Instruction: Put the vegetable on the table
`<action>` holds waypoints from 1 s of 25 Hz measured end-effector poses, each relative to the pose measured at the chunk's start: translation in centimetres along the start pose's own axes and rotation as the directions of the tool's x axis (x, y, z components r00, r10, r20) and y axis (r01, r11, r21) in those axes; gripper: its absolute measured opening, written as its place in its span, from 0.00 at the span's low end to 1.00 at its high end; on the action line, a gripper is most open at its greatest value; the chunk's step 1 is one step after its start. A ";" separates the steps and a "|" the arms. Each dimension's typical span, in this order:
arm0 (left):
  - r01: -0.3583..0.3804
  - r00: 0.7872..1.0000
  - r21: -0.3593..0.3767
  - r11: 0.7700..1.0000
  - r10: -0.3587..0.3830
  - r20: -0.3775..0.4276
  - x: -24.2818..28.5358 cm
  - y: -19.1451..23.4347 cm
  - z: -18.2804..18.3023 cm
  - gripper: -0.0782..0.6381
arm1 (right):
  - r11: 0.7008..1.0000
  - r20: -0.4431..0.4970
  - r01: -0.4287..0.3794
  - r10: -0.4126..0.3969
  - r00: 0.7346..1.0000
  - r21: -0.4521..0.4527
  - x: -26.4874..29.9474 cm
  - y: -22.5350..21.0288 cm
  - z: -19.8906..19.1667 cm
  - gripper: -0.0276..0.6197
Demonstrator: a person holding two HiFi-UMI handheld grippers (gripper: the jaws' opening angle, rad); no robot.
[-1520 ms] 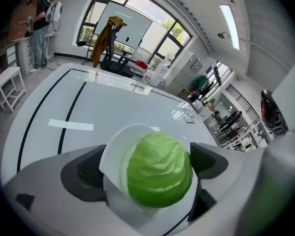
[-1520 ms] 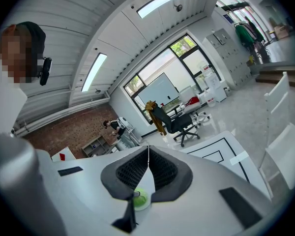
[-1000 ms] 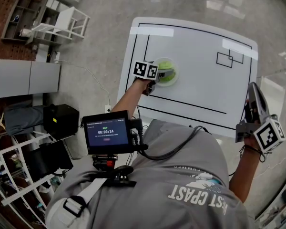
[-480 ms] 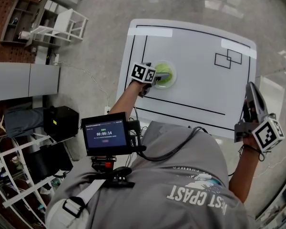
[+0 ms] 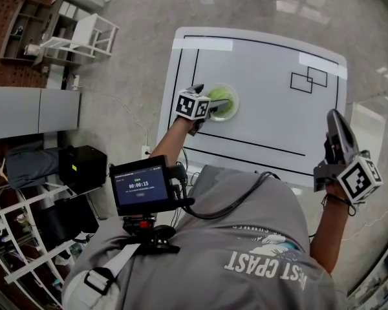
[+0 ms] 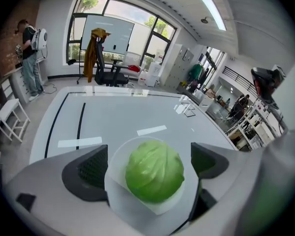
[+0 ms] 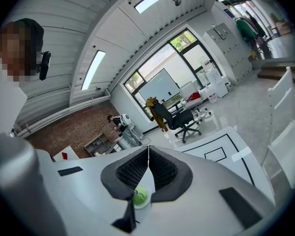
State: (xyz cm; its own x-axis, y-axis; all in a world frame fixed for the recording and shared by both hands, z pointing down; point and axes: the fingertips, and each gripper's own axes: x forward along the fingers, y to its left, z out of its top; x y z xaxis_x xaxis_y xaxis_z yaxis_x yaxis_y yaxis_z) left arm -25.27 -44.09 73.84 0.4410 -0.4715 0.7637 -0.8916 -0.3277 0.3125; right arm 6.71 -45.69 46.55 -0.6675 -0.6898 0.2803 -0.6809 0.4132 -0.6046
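Jaws wide apart, my left gripper [image 5: 213, 104] straddles the cabbage [image 6: 155, 170] on its plate [image 6: 119, 208], near left on the table [image 5: 271, 108]. My right gripper [image 7: 148, 161] waits closed by the right edge. Next, as I judge it: squeeze gently and lift clear.

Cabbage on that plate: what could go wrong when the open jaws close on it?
The cabbage is round and smooth, so it may slip or roll from the left gripper as its jaws close. The jaws stand close over the plate, so they might catch its rim and drag or lift it too.
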 end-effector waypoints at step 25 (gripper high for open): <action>-0.133 0.687 0.165 0.977 -0.029 0.726 -24.0 -17.4 14.6 0.12 | 0.946 -0.079 -0.251 0.240 0.968 -0.203 -4.1 5.8 -0.6 0.05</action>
State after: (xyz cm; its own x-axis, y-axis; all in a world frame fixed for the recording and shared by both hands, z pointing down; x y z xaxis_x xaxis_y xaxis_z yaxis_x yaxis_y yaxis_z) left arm -18.81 -39.01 41.79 0.4036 -0.9089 0.1052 -0.9130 -0.3925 0.1111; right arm 5.34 -40.09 42.39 -0.8330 -0.5214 0.1851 -0.5380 0.6850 -0.4913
